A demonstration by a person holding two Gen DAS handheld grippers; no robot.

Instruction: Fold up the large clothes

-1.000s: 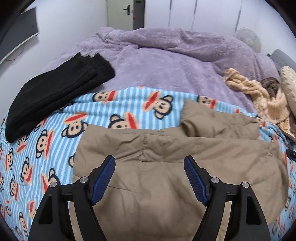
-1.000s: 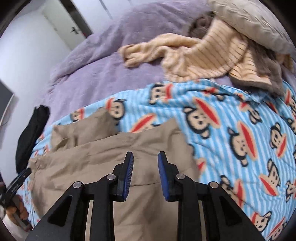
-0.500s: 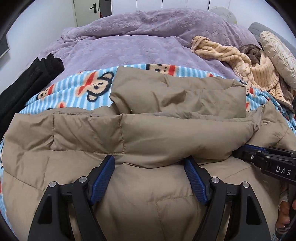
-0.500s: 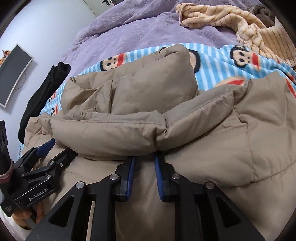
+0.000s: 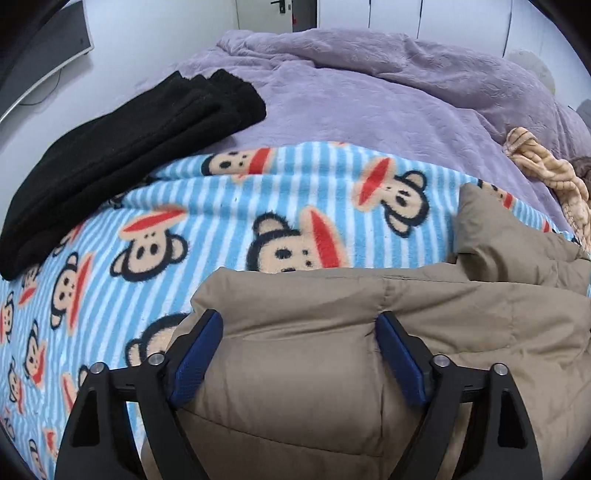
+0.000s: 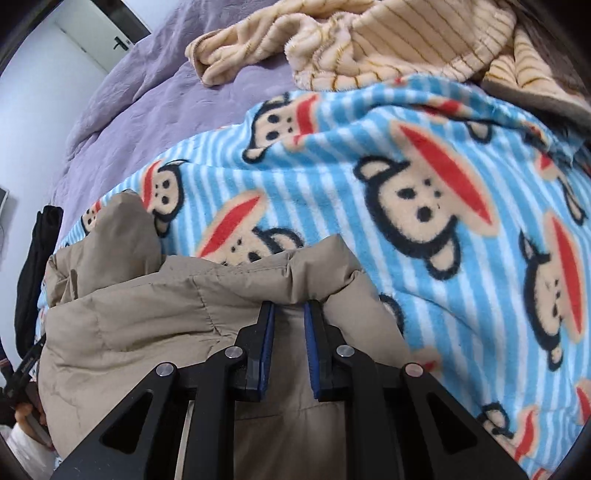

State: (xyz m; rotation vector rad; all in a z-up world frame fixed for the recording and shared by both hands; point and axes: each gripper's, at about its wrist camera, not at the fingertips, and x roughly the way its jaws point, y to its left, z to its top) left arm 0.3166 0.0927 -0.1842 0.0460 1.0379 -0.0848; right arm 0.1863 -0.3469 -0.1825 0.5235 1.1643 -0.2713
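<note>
A tan padded jacket (image 5: pixel 461 314) lies on a blue striped monkey-print blanket (image 5: pixel 221 192). My left gripper (image 5: pixel 297 321) is open, its blue pads spread wide over the jacket's left corner, nothing pinched. In the right wrist view the jacket (image 6: pixel 147 314) bunches up at my right gripper (image 6: pixel 288 308), which is shut on its folded right edge. A sleeve or hood flap (image 6: pixel 125 229) sticks up at the far left. The left gripper's tool (image 6: pixel 26 362) and a hand show at the left rim.
A folded black garment (image 5: pixel 122 147) lies at the blanket's left. A purple duvet (image 5: pixel 369 92) covers the bed beyond. A crumpled beige striped garment (image 6: pixel 388 40) sits at the far right. A monitor (image 5: pixel 44 55) and a door (image 5: pixel 273 14) stand behind.
Half a second ago a thick jacket fold filled both views up to the fingertips. Now the jacket lies lower and more blanket shows. The right gripper has stayed pinched; the left stayed open.
</note>
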